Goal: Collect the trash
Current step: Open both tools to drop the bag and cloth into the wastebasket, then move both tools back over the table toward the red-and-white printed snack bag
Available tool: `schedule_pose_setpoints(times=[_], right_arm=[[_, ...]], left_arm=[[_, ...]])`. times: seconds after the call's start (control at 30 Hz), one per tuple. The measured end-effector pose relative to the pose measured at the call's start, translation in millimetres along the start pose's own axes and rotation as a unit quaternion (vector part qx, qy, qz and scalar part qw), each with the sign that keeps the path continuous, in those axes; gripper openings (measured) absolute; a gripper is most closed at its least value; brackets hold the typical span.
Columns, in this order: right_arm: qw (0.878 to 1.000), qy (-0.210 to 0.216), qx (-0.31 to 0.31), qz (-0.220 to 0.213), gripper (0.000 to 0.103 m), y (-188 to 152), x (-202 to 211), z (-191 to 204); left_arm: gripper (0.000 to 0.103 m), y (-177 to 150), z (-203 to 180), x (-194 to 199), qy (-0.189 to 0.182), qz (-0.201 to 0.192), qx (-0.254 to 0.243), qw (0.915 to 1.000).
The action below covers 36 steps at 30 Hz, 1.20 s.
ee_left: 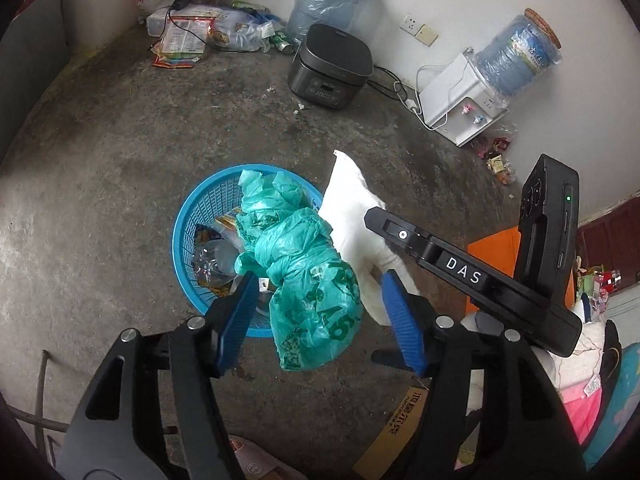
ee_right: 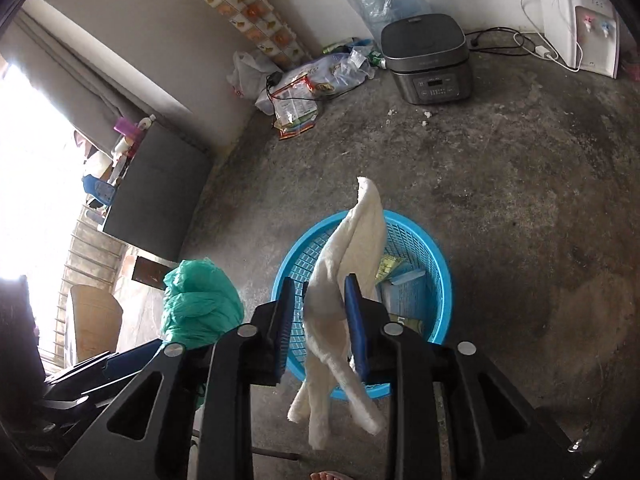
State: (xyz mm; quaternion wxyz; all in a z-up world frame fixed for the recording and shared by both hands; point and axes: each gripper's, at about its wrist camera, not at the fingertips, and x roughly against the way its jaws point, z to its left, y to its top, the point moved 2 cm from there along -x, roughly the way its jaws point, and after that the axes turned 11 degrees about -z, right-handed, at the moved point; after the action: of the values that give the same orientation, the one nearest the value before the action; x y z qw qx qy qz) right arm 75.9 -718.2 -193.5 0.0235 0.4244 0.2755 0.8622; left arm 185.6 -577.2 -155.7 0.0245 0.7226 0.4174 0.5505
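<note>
A blue mesh basket (ee_left: 188,216) (ee_right: 436,264) stands on the concrete floor and holds wrappers and a clear plastic piece. A crumpled green plastic bag (ee_left: 316,320) (ee_right: 200,300) hangs over its rim between the spread jaws of my left gripper (ee_left: 320,278); the blue pads stand clear of it. A white cloth (ee_left: 348,208) (ee_right: 360,232) droops over the basket between the jaws of my right gripper (ee_right: 319,280), which stand apart, with the cloth brushing the right-hand pad. In the left wrist view the right tool's black body marked DAS (ee_left: 460,272) crosses just right of the bag.
A dark rice cooker (ee_left: 332,68), a white water dispenser (ee_left: 460,108) and a wrapped water jug (ee_left: 324,0) line the wall. Wrappers and bags (ee_left: 192,36) pile in the far corner. Candy wrappers (ee_left: 496,156) lie by the dispenser. A cardboard piece (ee_left: 400,420) lies near.
</note>
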Motion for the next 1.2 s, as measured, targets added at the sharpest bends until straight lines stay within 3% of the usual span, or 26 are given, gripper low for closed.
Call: schedule_pose_setpoints(times=[0.07,0.17,0.27,0.43,0.57,0.7,0.8,0.87,1.0,1.2], right_arm=[[0.999,-0.036,-0.009,0.001,0.044,-5,-14,-17],[0.999,-0.033,-0.041,-0.010,0.044,-13,-11,-32],[0.998,-0.030,-0.052,-0.027,0.045,-19,2,-34],[0.997,-0.018,-0.041,-0.066,0.045,-22,41,-7],[0.992,0.001,0.008,-0.122,0.058,-23,91,40],[0.980,0.032,0.080,-0.179,0.071,-33,148,95],[0.962,0.053,0.141,-0.227,0.086,-48,194,136],[0.948,0.067,0.179,-0.255,0.095,-61,219,160],[0.927,0.089,0.222,-0.288,0.096,-86,256,198],[0.917,0.150,0.250,-0.271,0.096,-123,288,234]], left_arm=[[0.066,0,5,-20,0.007,0.019,0.011,0.9997],[0.067,-2,8,-22,0.001,0.015,0.039,0.9991],[0.068,-2,4,-5,-0.001,-0.002,0.028,0.9996],[0.071,-3,-4,55,-0.011,-0.061,0.023,0.9978],[0.081,-11,-9,130,-0.018,-0.140,0.018,0.9898],[0.087,-30,-7,209,0.002,-0.210,0.017,0.9775],[0.091,-51,1,262,0.041,-0.249,0.034,0.9671],[0.092,-67,8,300,0.067,-0.282,0.048,0.9559],[0.092,-102,24,366,0.098,-0.336,0.084,0.9331],[0.092,-168,46,461,0.142,-0.382,0.098,0.9078]])
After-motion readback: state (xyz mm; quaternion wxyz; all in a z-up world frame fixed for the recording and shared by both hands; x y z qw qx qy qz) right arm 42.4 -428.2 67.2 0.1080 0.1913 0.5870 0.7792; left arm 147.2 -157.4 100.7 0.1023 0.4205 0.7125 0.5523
